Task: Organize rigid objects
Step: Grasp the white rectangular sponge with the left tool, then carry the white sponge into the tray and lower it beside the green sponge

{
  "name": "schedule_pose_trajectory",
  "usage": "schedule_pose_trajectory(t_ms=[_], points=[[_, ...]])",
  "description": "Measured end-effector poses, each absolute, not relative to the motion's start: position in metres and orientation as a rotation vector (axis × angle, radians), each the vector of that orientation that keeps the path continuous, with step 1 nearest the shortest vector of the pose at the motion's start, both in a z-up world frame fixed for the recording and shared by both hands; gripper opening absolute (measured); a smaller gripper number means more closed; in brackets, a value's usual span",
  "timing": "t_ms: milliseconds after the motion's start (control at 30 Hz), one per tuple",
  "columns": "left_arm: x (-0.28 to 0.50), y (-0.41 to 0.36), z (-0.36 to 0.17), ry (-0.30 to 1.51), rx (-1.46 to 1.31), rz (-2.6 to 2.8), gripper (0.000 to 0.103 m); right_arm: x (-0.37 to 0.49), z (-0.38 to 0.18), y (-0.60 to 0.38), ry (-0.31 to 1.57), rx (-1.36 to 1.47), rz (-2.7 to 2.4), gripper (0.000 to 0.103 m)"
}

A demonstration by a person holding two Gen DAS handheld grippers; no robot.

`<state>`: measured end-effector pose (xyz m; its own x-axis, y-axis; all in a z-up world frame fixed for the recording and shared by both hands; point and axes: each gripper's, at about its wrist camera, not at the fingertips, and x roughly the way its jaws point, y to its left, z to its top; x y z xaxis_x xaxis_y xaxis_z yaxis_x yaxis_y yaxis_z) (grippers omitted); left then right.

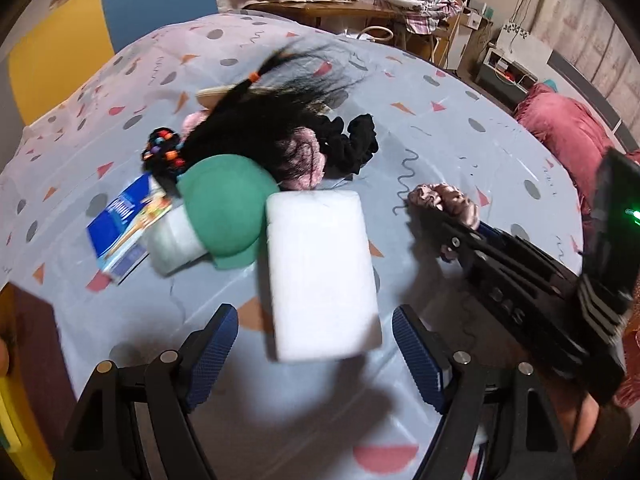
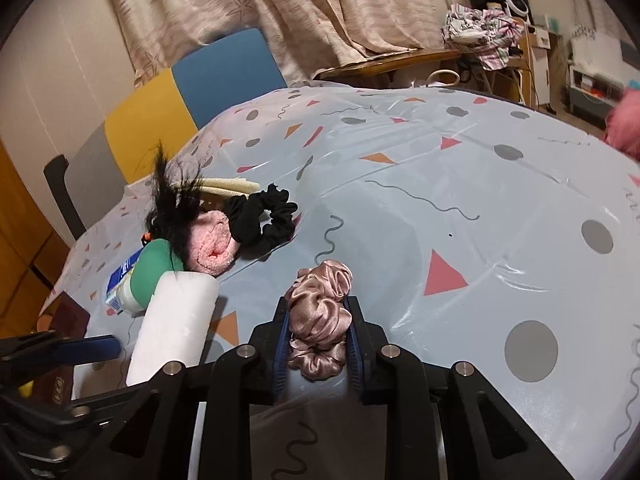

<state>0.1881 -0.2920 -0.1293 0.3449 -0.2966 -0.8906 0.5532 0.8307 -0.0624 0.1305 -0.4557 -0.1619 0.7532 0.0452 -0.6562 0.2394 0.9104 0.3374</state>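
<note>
A white foam block [image 1: 320, 272] lies on the patterned tablecloth [image 1: 460, 140] just ahead of my left gripper [image 1: 316, 344], which is open with a blue pad on each side of the block's near end. My right gripper [image 2: 320, 316] is shut on a pink satin scrunchie [image 2: 320, 320], also seen in the left wrist view [image 1: 444, 200]. Behind the block lie a green dome-shaped cap [image 1: 226, 208] on a white jar [image 1: 176, 244], a blue box [image 1: 120, 224], a black hairpiece [image 1: 272, 120], a pink fuzzy scrunchie [image 2: 212, 244] and a black scrunchie [image 2: 264, 216].
A beaded hair tie [image 1: 164, 152] and a cream headband [image 2: 228, 186] lie by the hair. A chair with a yellow and blue back [image 2: 180, 108] stands beyond the table. A pink cloth [image 1: 568, 128] lies at the right. A desk with clothes [image 2: 480, 36] stands at the back.
</note>
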Motion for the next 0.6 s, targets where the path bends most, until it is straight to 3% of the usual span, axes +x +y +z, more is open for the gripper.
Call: schedule_pose_trajectory(t_ms=[233, 367, 600], points=[[0.195, -0.292, -0.150, 1.075, 0.239, -0.532, 0.077, 0.130, -0.163, -0.456, 0.708, 0.426, -0.109, 0.024], [0.185, -0.286, -0.148, 1.025, 0.270, -0.525, 0.058, 0.130, -0.163, -0.455, 0.709, 0.413, -0.116, 0.024], [0.167, -0.261, -0.146, 1.025, 0.215, -0.509, 0.057, 0.130, -0.161, -0.449, 0.714, 0.385, -0.131, 0.024]])
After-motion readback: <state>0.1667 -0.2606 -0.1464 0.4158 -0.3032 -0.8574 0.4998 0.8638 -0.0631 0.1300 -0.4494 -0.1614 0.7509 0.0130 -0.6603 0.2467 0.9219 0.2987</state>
